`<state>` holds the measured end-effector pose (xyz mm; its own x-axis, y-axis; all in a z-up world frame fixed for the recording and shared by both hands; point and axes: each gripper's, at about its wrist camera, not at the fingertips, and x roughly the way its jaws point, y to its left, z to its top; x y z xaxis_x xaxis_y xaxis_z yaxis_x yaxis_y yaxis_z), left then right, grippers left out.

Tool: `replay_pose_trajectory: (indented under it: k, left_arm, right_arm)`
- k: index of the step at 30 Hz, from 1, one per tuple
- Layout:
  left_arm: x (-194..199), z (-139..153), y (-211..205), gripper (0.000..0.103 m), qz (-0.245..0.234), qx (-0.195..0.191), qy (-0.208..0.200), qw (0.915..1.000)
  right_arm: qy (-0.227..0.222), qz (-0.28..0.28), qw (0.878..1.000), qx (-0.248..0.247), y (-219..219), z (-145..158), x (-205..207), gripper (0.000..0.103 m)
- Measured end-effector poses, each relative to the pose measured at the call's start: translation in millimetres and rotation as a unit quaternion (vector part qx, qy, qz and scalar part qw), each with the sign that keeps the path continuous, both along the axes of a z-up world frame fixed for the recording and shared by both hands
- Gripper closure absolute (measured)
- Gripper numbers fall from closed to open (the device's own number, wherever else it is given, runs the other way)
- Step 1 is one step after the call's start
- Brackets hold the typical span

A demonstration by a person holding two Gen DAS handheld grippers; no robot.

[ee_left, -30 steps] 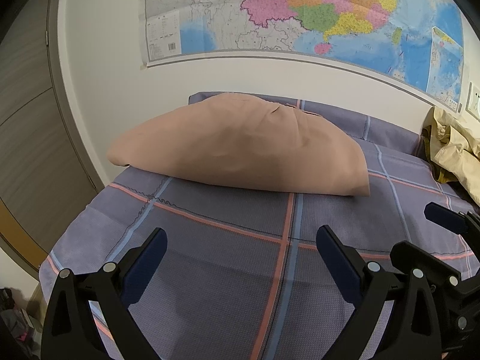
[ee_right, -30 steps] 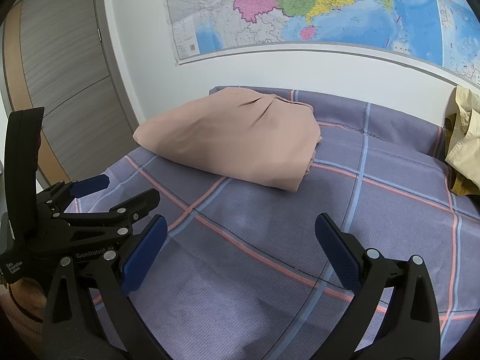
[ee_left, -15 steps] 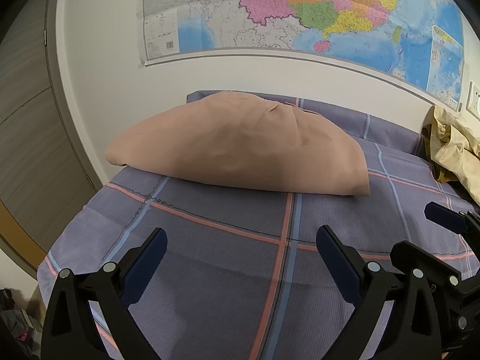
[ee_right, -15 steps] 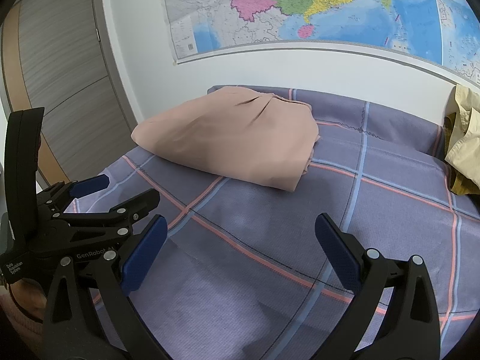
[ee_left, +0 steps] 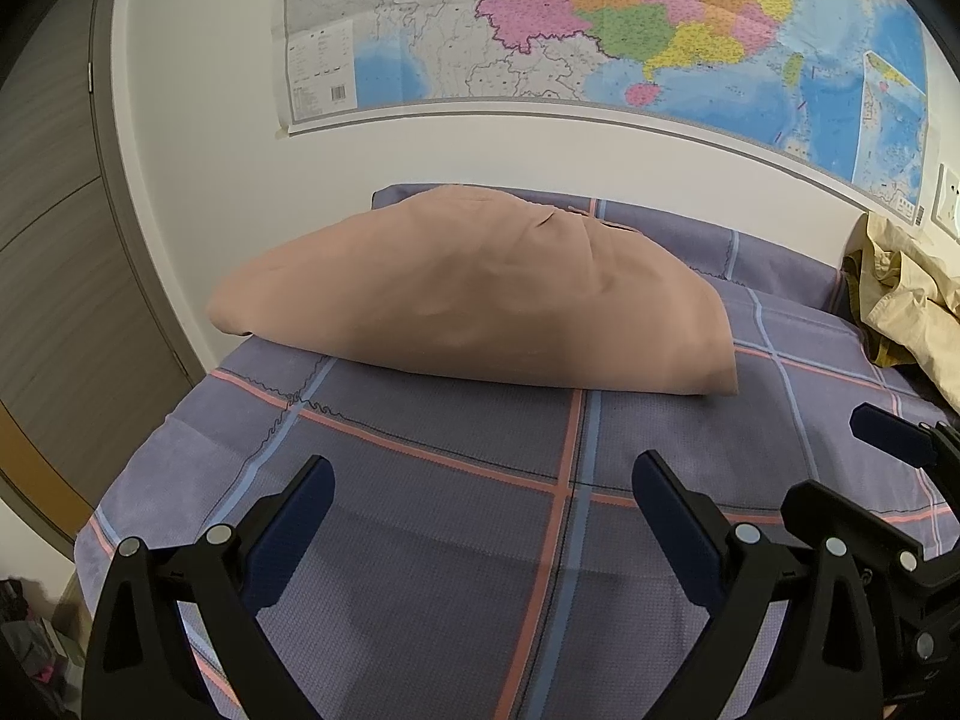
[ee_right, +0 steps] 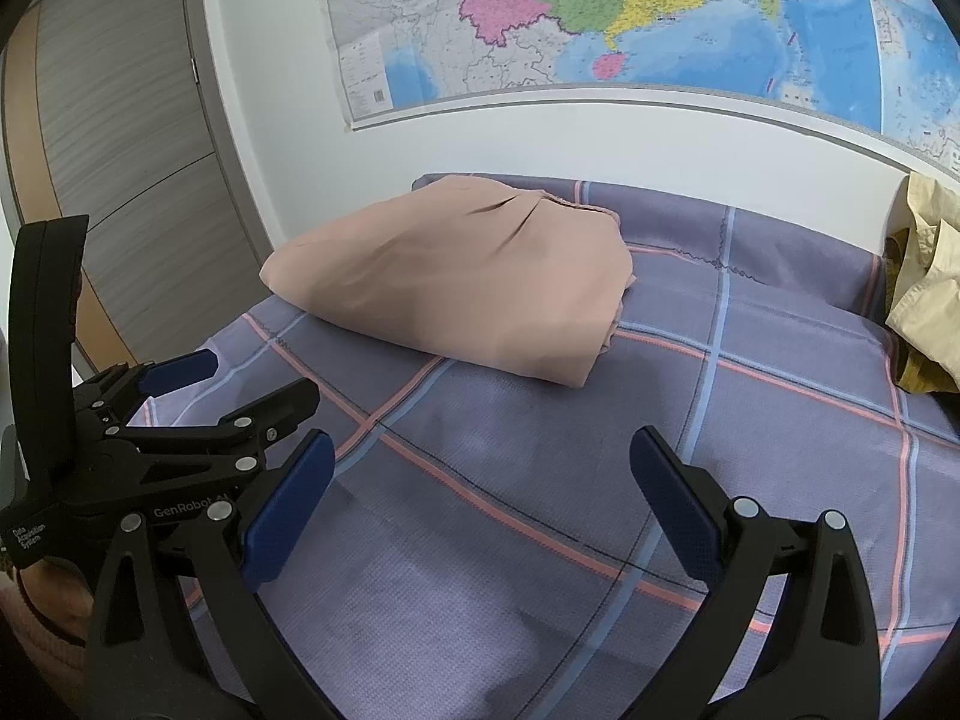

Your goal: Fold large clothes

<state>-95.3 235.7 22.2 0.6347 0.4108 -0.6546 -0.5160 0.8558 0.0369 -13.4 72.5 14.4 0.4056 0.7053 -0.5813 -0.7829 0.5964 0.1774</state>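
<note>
Wardrobe doors at far left. Left gripper low over bedsheet, jaws spread wide, nothing between blue pads. Folded pink garment lies on sheet beyond, toward wall under map, well apart from both tools. Right gripper also gaping, empty, just beside left one. Crumpled yellow clothes at right edge.

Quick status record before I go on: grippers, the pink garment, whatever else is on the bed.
left gripper: open, holding nothing, above the bedsheet
right gripper: open, holding nothing
pink garment: folded, lying at the far end of the bed near the wall
yellow clothes: crumpled heap at the right edge
map: on the wall
</note>
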Motion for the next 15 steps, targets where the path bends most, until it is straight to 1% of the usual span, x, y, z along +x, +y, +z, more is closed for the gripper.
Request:
replay_pose_trajectory:
  k: [10, 15]
  left_arm:
    - [0.1, -0.2, -1.2, 0.007, -0.002, 0.003, -0.001, 1.0000]
    - [-1.1, 2.1, -9.9, 0.007, -0.013, 0.022, -0.009, 0.9996]
  right_arm:
    - [0.000, -0.001, 1.000, 0.001, -1.2, 0.3, -0.1, 0.006]
    - [0.003, -0.006, 1.000, 0.003, -4.2, -1.1, 1.4, 0.006]
